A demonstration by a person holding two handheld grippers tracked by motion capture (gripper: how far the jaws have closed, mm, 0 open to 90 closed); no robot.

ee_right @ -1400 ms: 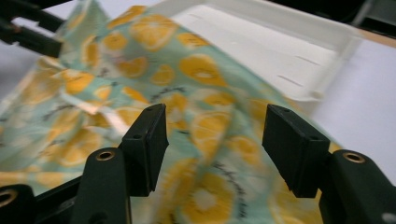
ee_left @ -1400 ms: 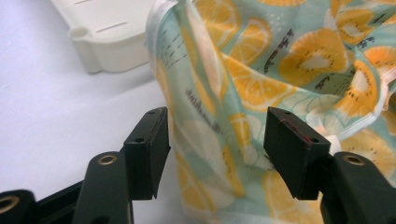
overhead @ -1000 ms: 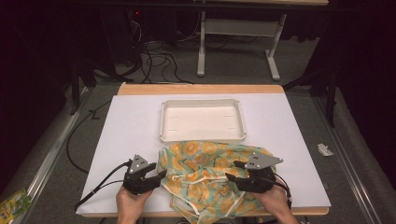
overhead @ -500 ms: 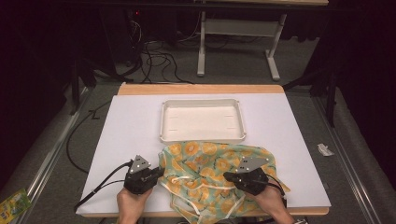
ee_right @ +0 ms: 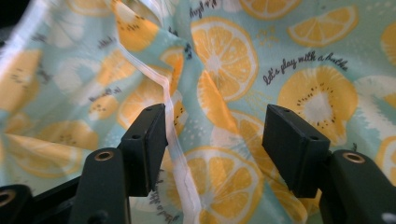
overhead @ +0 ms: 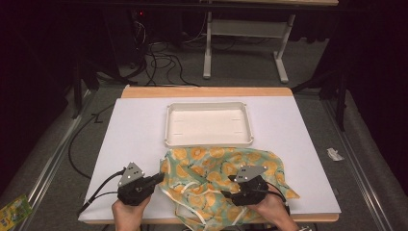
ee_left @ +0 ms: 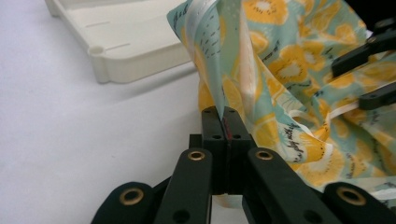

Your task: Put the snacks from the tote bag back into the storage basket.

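Observation:
A crumpled cloth (overhead: pixel 216 175) printed with orange slices on pale green lies on the white table cover, just in front of a white tray (overhead: pixel 208 105). My left gripper (overhead: pixel 158 177) sits at the cloth's left edge. In the left gripper view its jaws (ee_left: pixel 223 114) are shut on a fold of the cloth (ee_left: pixel 280 70), which rises from between them. My right gripper (overhead: pixel 225 193) hovers over the cloth's middle. Its jaws (ee_right: pixel 215 135) have just been opening and stand apart, with the cloth (ee_right: pixel 224 46) and a white seam lying between them, unpressed.
The tray (ee_left: pixel 126 42) has nothing in it. The table's wooden far edge (overhead: pixel 207 91) borders a dark floor with cables and a desk frame (overhead: pixel 245 43). A green packet (overhead: pixel 12 211) lies on the floor at left, a white scrap (overhead: pixel 334 154) at right.
My right gripper has shifted a little left and nearer over the cloth. The left gripper has taken hold of the cloth's left edge and raised it slightly.

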